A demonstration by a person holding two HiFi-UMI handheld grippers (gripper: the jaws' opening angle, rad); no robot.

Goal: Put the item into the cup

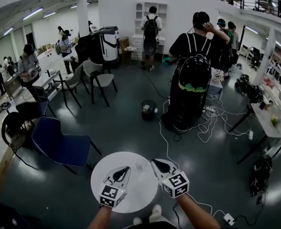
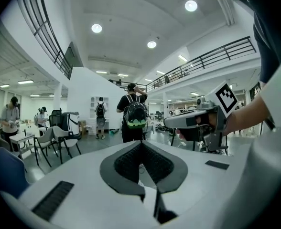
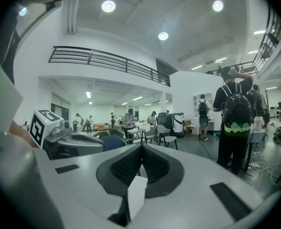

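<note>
A small round white table (image 1: 141,189) sits just below me. On it stands a clear cup (image 1: 141,164), between the tips of the two grippers. My left gripper (image 1: 126,168) hovers to the cup's left and my right gripper (image 1: 154,162) to its right; both point away from me. In the left gripper view the dark pads of the left gripper (image 2: 141,145) meet at the tip with nothing between them. The right gripper (image 3: 141,147) looks the same in its own view. Both are raised and face out into the room. No loose item shows in any view.
A blue chair (image 1: 60,145) stands left of the table. Farther off on the dark floor are a black bin (image 1: 148,109) and a person with a black backpack (image 1: 194,78). White cables (image 1: 211,120) run across the floor at right. Desks and chairs (image 1: 98,75) fill the back left.
</note>
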